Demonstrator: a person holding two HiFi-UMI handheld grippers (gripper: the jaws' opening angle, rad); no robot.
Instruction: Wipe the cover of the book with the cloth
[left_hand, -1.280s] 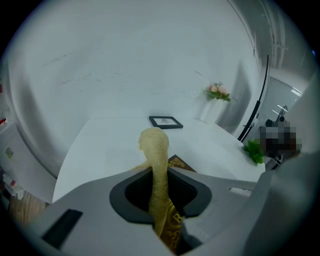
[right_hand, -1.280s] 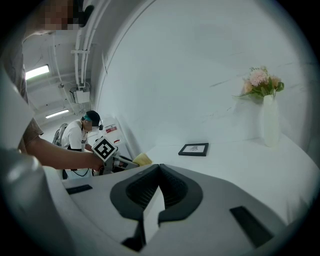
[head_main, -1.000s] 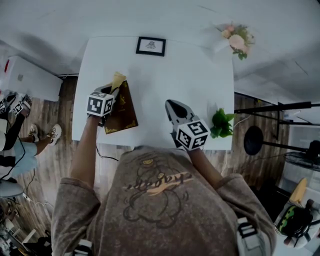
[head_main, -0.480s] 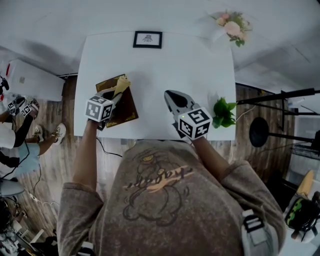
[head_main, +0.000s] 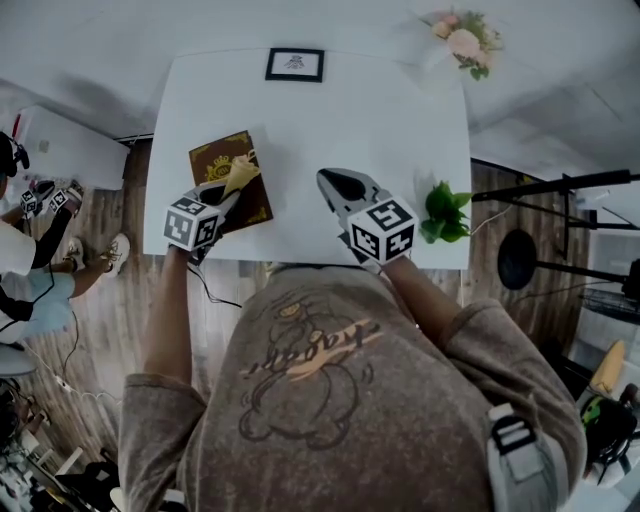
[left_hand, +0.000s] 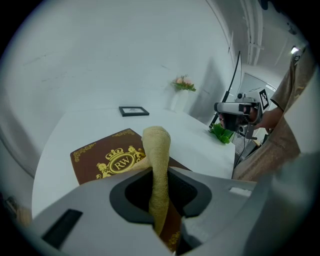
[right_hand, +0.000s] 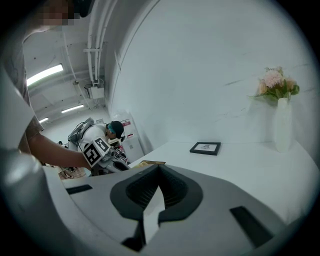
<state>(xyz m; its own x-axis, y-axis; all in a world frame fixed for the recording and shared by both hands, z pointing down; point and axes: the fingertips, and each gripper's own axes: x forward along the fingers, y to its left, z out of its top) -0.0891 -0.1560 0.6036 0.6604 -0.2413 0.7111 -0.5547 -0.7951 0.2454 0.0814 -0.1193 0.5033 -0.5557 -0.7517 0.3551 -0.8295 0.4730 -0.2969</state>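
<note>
At the near left edge of the white table (head_main: 350, 110): left gripper (head_main: 228, 190), jaws pinched tight on a yellow cloth (head_main: 241, 172). Seen along the jaws, a rolled fold of cloth standing up out of the clamp, over the cover; contact with the cover not clear.

Right of it, near the middle of the near edge: right gripper (head_main: 330, 183), jaws drawn almost together, a thin slit only, nothing held. Well apart from the cloth.

Just beyond the left gripper, flat on the table's left side: brown book (head_main: 212, 160) with a gold crest.

At the near right edge, a green plant (head_main: 443, 212). Farther off, a framed picture (head_main: 295, 65) by the far edge. Farthest right, flowers (head_main: 462, 40) in a white vase.
</note>
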